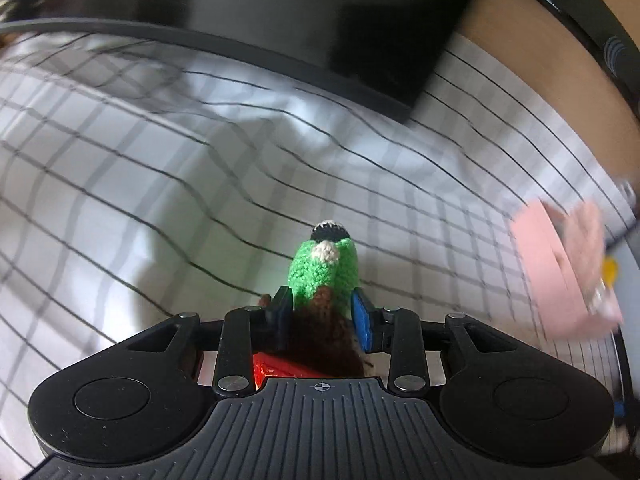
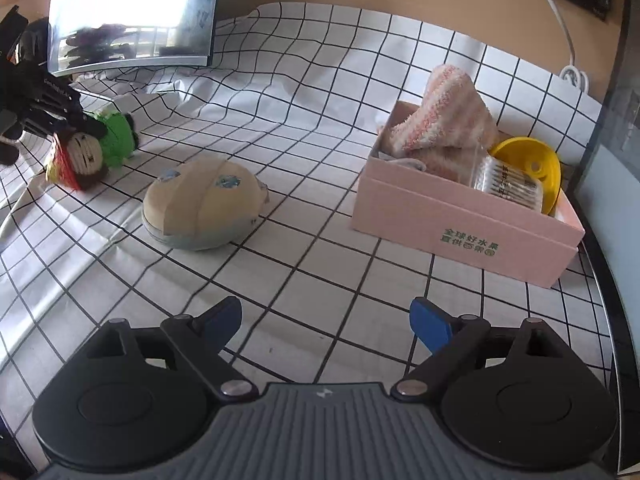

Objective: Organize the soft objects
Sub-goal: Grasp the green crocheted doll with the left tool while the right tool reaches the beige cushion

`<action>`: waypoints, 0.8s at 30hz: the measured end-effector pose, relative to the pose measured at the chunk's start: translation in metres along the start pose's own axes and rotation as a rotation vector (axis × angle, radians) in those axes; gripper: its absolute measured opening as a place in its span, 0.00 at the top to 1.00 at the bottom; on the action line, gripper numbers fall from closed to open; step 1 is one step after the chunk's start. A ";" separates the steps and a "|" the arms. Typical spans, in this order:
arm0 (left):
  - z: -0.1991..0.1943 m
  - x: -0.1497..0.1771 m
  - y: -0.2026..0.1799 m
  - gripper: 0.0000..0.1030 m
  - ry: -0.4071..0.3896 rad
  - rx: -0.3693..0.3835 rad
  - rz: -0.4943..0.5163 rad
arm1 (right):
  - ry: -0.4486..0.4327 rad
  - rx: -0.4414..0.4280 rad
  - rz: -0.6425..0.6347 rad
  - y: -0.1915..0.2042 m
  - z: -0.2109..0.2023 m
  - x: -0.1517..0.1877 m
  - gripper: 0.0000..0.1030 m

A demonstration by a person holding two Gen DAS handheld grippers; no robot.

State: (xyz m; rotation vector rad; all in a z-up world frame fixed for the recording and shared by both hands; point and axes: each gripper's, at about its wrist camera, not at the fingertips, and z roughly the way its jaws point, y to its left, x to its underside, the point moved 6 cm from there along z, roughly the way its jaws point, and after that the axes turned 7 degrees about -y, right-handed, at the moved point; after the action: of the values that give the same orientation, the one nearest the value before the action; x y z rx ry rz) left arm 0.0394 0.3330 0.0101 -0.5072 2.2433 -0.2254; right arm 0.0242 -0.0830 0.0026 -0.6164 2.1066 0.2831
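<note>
From my left wrist camera, my left gripper (image 1: pixel 323 312) has its two fingers clamped on a crocheted doll (image 1: pixel 325 276), green body pointing forward, brown hair and a bit of red bunched back between the fingers. The doll hangs above the checked cloth (image 1: pixel 160 168), which is blurred here. Well to the right of the doll sits a pink box (image 1: pixel 560 268), smeared by blur, and a dark monitor (image 1: pixel 304 28) stands far beyond the doll at the cloth's back edge. From my right wrist camera, my right gripper (image 2: pixel 326 320) has its blue-padded fingers spread wide apart with nothing between them, above the cloth (image 2: pixel 304 256). The pink box (image 2: pixel 464 224) lies ahead to the right, holding a pink striped towel (image 2: pixel 444 116), a clear tub of cotton swabs (image 2: pixel 508 180) and a yellow round thing (image 2: pixel 532 168). Left of the box, well apart from it, a beige and pale blue cushion (image 2: pixel 204 204) rests on the cloth. Farther left from the box, past the cushion, the left gripper (image 2: pixel 60 120) grips the doll (image 2: pixel 100 144) low over the cloth; I cannot tell whether the doll touches it.
</note>
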 end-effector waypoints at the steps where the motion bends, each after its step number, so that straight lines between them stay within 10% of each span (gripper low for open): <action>1: -0.001 0.004 -0.009 0.66 0.007 0.011 0.023 | -0.003 -0.006 0.000 0.001 0.000 -0.002 0.11; 9: -0.016 0.047 -0.076 0.66 0.017 0.069 0.158 | -0.044 -0.092 -0.046 0.026 0.015 -0.035 0.08; 24: -0.020 0.056 -0.081 0.66 0.002 0.047 0.156 | 0.027 -0.186 -0.084 0.064 0.057 -0.058 0.07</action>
State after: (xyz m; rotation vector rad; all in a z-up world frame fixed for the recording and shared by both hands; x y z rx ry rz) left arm 0.0142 0.2352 0.0111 -0.3049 2.2614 -0.1979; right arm 0.0581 0.0133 0.0156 -0.8202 2.0884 0.4290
